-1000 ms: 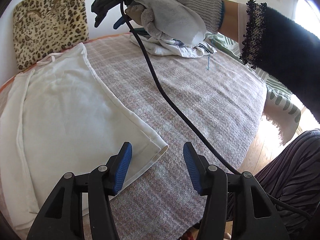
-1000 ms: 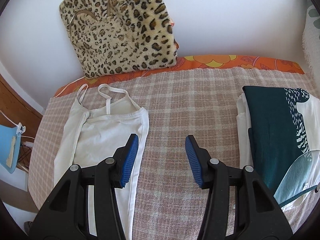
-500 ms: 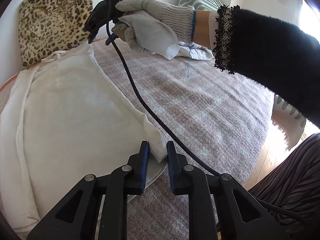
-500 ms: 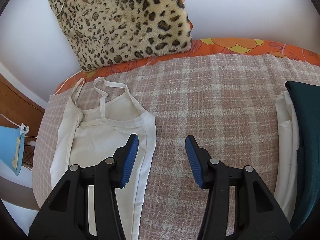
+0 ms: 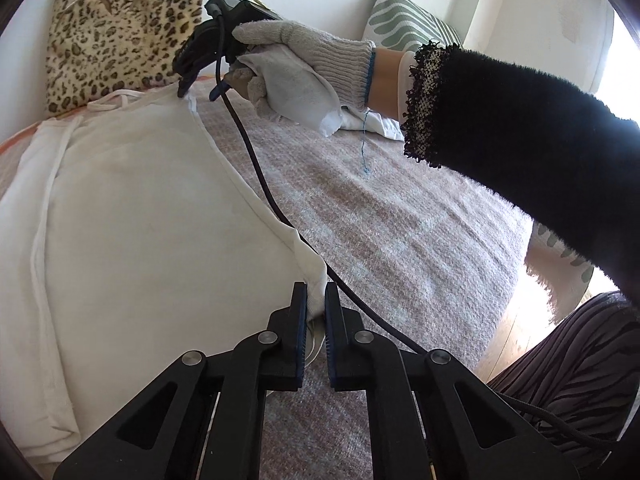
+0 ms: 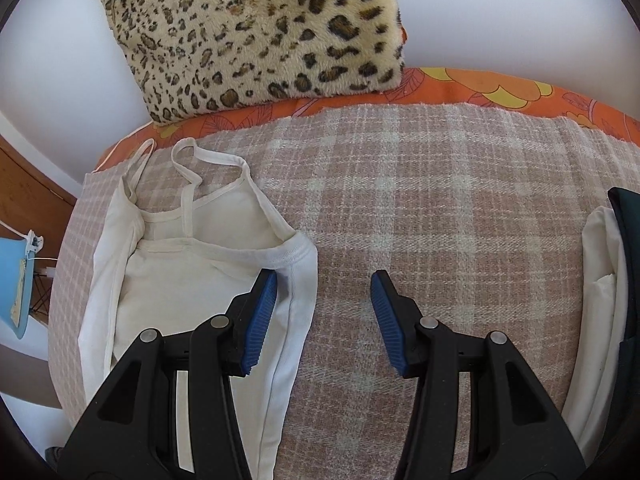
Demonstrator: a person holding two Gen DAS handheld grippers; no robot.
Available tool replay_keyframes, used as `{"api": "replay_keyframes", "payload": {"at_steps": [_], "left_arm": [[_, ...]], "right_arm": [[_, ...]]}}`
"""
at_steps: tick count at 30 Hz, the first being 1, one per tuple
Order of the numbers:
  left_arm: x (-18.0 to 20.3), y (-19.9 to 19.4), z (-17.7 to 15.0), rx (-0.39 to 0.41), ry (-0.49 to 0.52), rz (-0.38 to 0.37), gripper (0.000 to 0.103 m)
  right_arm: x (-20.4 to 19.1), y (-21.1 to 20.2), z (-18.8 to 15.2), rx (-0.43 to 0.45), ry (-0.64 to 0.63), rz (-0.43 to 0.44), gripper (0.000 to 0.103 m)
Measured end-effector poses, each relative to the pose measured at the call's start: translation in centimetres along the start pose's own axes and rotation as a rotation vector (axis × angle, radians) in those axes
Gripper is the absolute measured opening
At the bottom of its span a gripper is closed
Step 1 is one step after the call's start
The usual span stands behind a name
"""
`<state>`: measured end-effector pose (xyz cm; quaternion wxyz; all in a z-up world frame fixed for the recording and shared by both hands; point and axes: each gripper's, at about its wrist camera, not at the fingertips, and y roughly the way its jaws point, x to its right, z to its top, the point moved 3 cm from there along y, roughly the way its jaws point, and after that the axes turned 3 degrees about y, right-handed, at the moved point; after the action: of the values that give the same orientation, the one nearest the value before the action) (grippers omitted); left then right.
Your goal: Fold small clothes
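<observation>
One white top (image 5: pixel 132 216) with two thin straps (image 6: pixel 188 176) lies flat on the checked blanket (image 5: pixel 380 220). There are two tongs, one leopard cushion (image 6: pixel 256 32), one striped green cushion (image 5: pixel 404 24), one black cable (image 5: pixel 256 168) and one stack of folded clothes (image 6: pixel 600 280), white with a dark piece on top.

The left tongs (image 5: pixel 316 304) are clenched on the near right corner of the top's hem, the white cloth bunched up between the two pads. The right tongs (image 6: pixel 324 300) are spread wide, grasping nothing; their left pad sits over the top's armpit corner and their right pad over bare blanket.

The top's long axis runs from the left tongs away toward the leopard cushion, hem at the clenched tongs, straps at the far end. Its right side edge stretches between the two tongs.

The left wrist view shows what the other does not: the gloved right hand (image 5: pixel 296 68) with its black sleeve holding the right tongs (image 5: pixel 188 84) down at the strap end, the cable trailing from them past the clenched pads, the striped cushion behind, and a striped skirt at the lower right. The right wrist view alone shows the straps clearly looped on the blanket ahead of its pads, the orange flowered sheet (image 6: pixel 480 92) under the blanket's far edge, the folded stack well off to the right of the pads, and a blue object (image 6: pixel 16 280) far left, beyond the blanket's left edge.
</observation>
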<state>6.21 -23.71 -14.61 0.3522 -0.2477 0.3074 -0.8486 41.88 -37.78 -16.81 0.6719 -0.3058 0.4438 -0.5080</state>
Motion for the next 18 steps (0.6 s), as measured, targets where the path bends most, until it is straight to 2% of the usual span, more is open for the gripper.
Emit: {"api": "replay_keyframes", "payload": {"at_steps": [9,10,11,12,14,18], "left_arm": [[-0.2,-0.7,-0.2,0.011,-0.025,-0.016,0.006],[-0.2,-0.8,-0.2,0.014,-0.027,-0.016,0.006],[-0.3,-0.9,-0.2,0.017,-0.029,-0.016,0.006],[-0.3,-1.0,-0.2,0.020,-0.032,-0.016,0.006],[-0.4,-1.4,-0.2,0.027,-0.036,-0.018,0.006],[-0.7,-2.3,-0.3,0.048,-0.045,-0.015,0.006]], "right_arm": [[0.2,0.5,0.4,0.007,0.044,0.020,0.049],[0.2,0.5,0.4,0.004,0.044,0.027,0.038],[0.0,0.6,0.4,-0.004,0.042,0.035,0.021],[-0.1,0.7,0.4,-0.007,0.042,0.031,0.015],[-0.8,0.5,0.4,-0.001,0.029,0.012,0.009],[-2.3,-0.2,0.7,0.018,-0.012,-0.037,0.007]]}}
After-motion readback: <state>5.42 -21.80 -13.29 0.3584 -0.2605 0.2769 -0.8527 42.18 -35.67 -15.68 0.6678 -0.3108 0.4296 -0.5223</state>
